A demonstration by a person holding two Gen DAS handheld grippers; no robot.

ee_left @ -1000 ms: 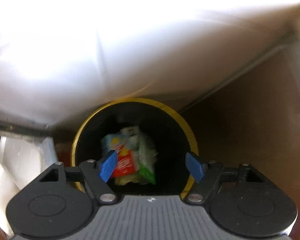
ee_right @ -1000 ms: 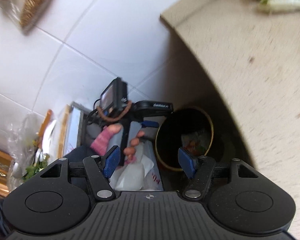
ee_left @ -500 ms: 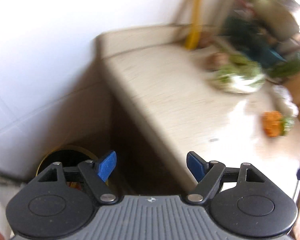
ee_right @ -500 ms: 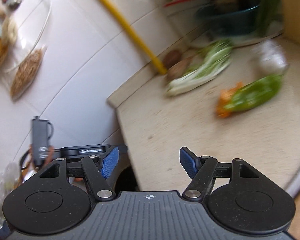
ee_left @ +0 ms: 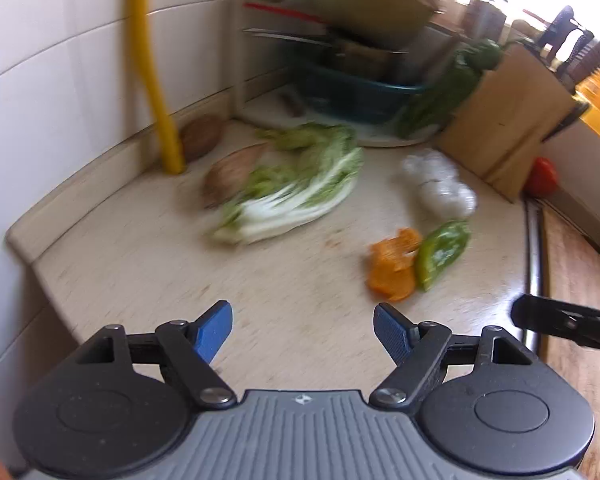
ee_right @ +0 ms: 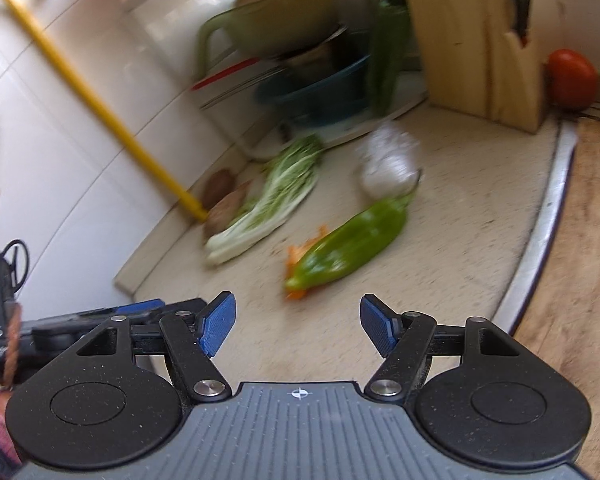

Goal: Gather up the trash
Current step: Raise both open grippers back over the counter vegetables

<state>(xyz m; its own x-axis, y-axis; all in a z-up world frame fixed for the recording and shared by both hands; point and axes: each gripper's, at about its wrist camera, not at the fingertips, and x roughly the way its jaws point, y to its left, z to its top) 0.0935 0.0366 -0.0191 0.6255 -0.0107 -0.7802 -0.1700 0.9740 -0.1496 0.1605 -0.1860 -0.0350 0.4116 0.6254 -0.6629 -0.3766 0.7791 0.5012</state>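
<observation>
A pale speckled stone countertop (ee_left: 148, 264) fills my view, set against a white tiled wall (ee_left: 60, 60) with a yellow pipe (ee_left: 152, 80) running down to the counter's back edge. My left gripper (ee_left: 302, 332) hovers above the near part of the counter with its blue-padded fingers spread wide and nothing between them. My right gripper (ee_right: 298, 326) sits the same way, its fingers apart and empty; through the right camera I see the left gripper's black body (ee_right: 100, 320) at the lower left. The trash I can make out is a scrap of crumpled orange peel (ee_left: 394, 266) lying on the counter, touching the stem-side end of a long green pepper (ee_left: 442, 252); both lie ahead of the grippers and a little to the right in the left view. Beyond them lies a leafy Chinese cabbage with white stalks (ee_left: 292, 188), with two brown rounded root vegetables (ee_left: 228, 172) just beside it near the pipe. A clear plastic bag of white round items (ee_left: 440, 184) lies to the right of the cabbage. Farther back stand a blurred dish rack with a teal basin (ee_left: 352, 92), a light wooden knife block (ee_left: 508, 120) and a red tomato (ee_left: 542, 176) beside the block.
</observation>
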